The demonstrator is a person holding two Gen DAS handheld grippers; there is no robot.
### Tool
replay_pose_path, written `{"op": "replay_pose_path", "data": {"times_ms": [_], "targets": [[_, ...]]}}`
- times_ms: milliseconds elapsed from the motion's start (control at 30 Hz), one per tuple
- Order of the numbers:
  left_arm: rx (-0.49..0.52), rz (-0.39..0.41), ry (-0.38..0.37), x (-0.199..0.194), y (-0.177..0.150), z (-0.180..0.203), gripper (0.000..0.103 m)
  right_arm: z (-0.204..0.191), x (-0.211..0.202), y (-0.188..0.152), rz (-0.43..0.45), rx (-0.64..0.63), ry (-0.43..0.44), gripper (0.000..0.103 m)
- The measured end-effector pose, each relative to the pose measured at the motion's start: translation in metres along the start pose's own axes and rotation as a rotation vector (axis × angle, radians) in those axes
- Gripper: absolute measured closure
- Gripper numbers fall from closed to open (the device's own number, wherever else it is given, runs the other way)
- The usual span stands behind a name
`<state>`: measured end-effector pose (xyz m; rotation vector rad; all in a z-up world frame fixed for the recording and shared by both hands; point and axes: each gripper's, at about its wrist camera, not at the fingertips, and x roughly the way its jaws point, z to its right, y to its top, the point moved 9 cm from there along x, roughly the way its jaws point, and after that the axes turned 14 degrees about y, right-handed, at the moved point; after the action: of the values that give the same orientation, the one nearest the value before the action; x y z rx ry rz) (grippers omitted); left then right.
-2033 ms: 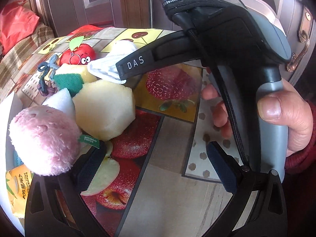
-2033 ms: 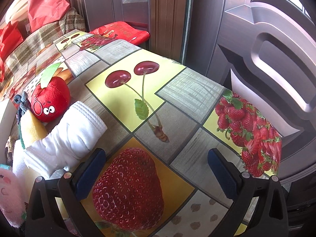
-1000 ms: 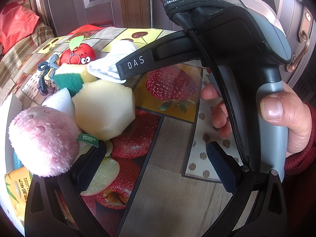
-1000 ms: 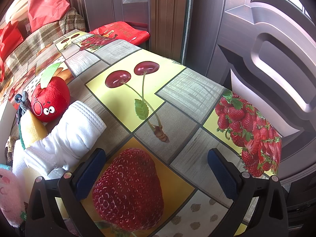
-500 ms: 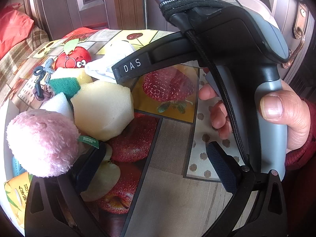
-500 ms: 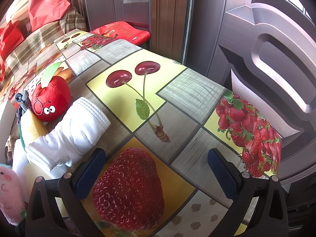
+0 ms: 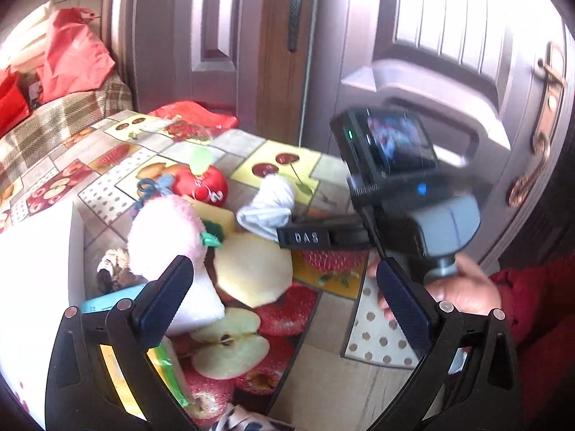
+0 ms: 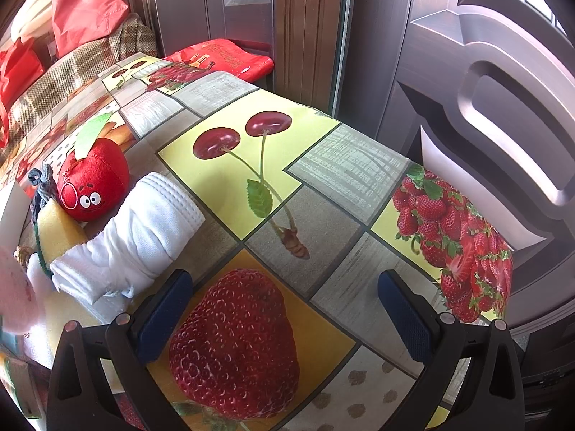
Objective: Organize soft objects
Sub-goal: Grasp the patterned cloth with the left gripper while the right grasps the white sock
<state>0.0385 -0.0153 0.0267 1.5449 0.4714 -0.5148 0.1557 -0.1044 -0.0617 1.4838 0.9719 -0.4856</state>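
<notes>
- Our left claw stands wide with nothing between its blue pads; the pink plush sits just above and touching the left pad, outside the gap.
- Just under that plush a white foam wedge lies by the left pad, and a white box rises farther left of it.
- Ahead of the gap we see the pale yellow sponge flat on the fruit-print cloth.
- Beyond the sponge, ahead and slightly right, our right hand grips the other tool, whose finger reaches over the cloth beside the white sock.
- Farther ahead and left the red apple toy lies behind the plush.
- Our right claw is also wide and holds nothing, hanging over a printed strawberry.
- Just left of its left pad lies the sock, near but apart as far as we can tell.
- Farther left and ahead sit a yellow sponge and the apple toy, touching the sock's cuff.
</notes>
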Motion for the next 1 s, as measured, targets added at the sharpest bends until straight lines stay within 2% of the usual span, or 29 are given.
{"op": "replay_pose_path", "data": {"times_ms": [133, 300, 433, 533, 667, 733, 800, 833, 900, 1000], "targets": [[-0.182, 0.088, -0.001, -0.030, 0.022, -0.040, 0.000, 0.000, 0.000, 0.000, 0.000, 0.000, -0.001, 0.000], [-0.309, 0.204, 0.100, -0.078, 0.036, -0.090, 0.000, 0.000, 0.000, 0.000, 0.000, -0.001, -0.001, 0.000], [-0.393, 0.280, 0.191, -0.121, 0.019, -0.125, 0.000, 0.000, 0.000, 0.000, 0.000, 0.000, 0.000, 0.000], [-0.462, 0.313, 0.250, -0.152, -0.007, -0.153, 0.000, -0.001, 0.001, 0.000, 0.000, 0.000, -0.001, 0.000], [-0.505, 0.301, 0.281, -0.170, -0.045, -0.169, 0.000, 0.000, 0.000, 0.000, 0.000, -0.001, -0.001, 0.000], [-0.475, 0.234, 0.271, -0.163, -0.061, -0.160, 0.000, -0.001, 0.000, -0.001, 0.000, 0.000, 0.000, 0.000], [-0.399, 0.143, 0.232, -0.147, -0.073, -0.137, 0.000, -0.001, -0.001, 0.000, 0.004, -0.006, 0.015, 0.000], [-0.351, 0.117, 0.220, -0.140, -0.077, -0.123, 0.000, -0.004, -0.002, 0.000, 0.009, -0.022, 0.040, 0.000], [-0.245, 0.065, 0.203, -0.122, -0.083, -0.093, 0.000, -0.010, -0.012, 0.002, 0.051, -0.036, 0.171, 0.000], [-0.124, 0.005, 0.164, -0.096, -0.089, -0.054, 0.000, -0.019, -0.049, 0.015, 0.240, -0.026, 0.481, 0.000]]}}
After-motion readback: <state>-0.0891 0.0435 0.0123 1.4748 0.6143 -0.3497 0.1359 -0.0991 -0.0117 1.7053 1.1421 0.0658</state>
